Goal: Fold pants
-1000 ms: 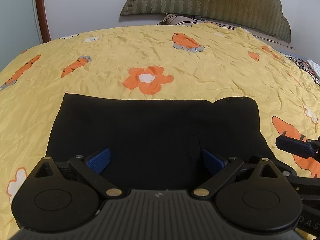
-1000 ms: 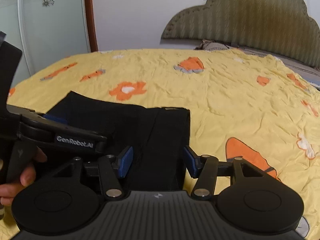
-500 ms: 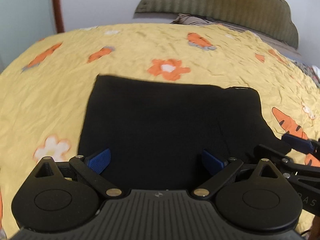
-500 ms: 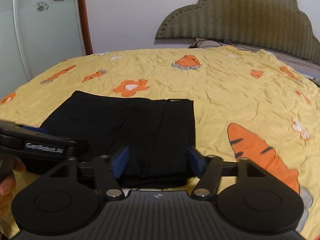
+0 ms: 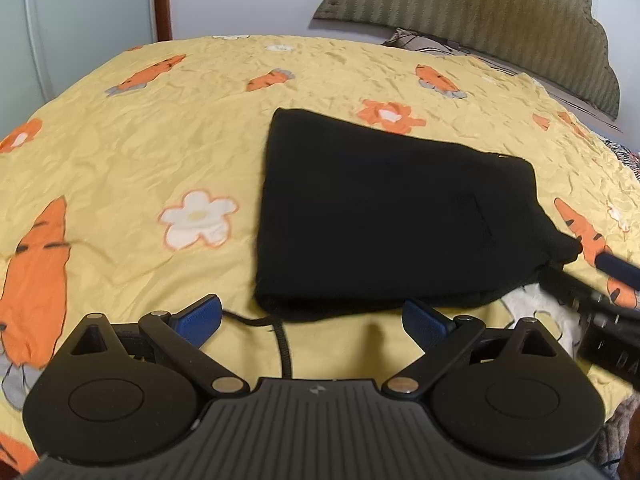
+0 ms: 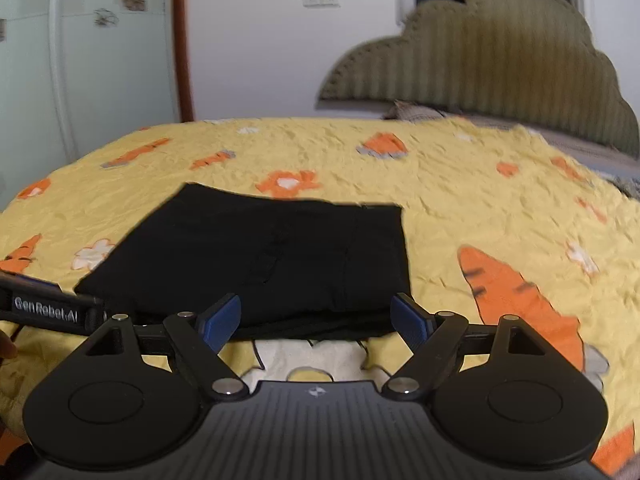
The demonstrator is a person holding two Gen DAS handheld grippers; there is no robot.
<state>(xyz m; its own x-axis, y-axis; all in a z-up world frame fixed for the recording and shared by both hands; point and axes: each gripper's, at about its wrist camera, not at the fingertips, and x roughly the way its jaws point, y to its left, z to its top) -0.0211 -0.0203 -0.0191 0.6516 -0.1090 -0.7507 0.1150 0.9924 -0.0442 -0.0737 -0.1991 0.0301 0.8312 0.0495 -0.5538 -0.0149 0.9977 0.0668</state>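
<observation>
The black pants lie folded into a compact, roughly square bundle on a yellow bedspread printed with orange carrots and white and orange flowers. In the left wrist view the bundle sits ahead and to the right of the left gripper, whose blue-padded fingers stand wide apart over bare bedspread; nothing is between them, and the near edge of the pants lies just beyond the right-hand pad. A black cord runs out from under the near edge of the bundle toward the gripper body.

In the right wrist view the right gripper faces the near right part of the bundle. Its jaws are opening, the blue pads stand clear of the cloth on either side, and the folded edge of the pants lies just beyond the fingertips, not pinched. Under that edge a white flower print shows on the bedspread.

The right gripper's finger tip reaches into the left view at its right border, beside the near right corner of the pants. The left gripper's labelled arm shows at the left border of the right view. An olive padded headboard stands behind the bed, against a white wall
</observation>
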